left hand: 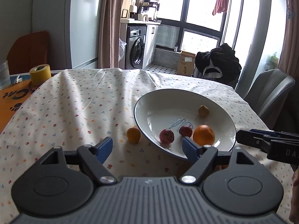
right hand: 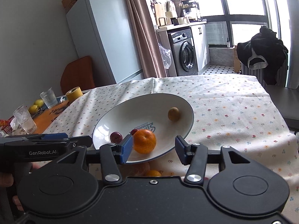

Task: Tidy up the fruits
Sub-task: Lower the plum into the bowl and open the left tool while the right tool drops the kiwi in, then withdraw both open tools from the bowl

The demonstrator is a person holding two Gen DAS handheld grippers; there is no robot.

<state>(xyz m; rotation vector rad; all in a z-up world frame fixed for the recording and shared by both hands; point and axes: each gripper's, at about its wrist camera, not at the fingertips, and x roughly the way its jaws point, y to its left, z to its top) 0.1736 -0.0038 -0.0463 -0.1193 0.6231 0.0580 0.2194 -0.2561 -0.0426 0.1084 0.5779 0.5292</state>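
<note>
Our left gripper [left hand: 147,147] hangs wide and empty above the tablecloth [left hand: 74,102], our right gripper [right hand: 154,147] likewise spread over the plate [right hand: 112,119]. We see one small orange [left hand: 133,134] outside, just beside the plate's rim. We judge it light, round, firm-skinned, liable to roll; we would pinch it gently across its middle.

Bright daylight floods in from the blown-out windows [left hand: 203,5] behind the table, streaking its tablecloth [left hand: 78,100] with soft shadows; fisheye curvature bends the edges.
</note>
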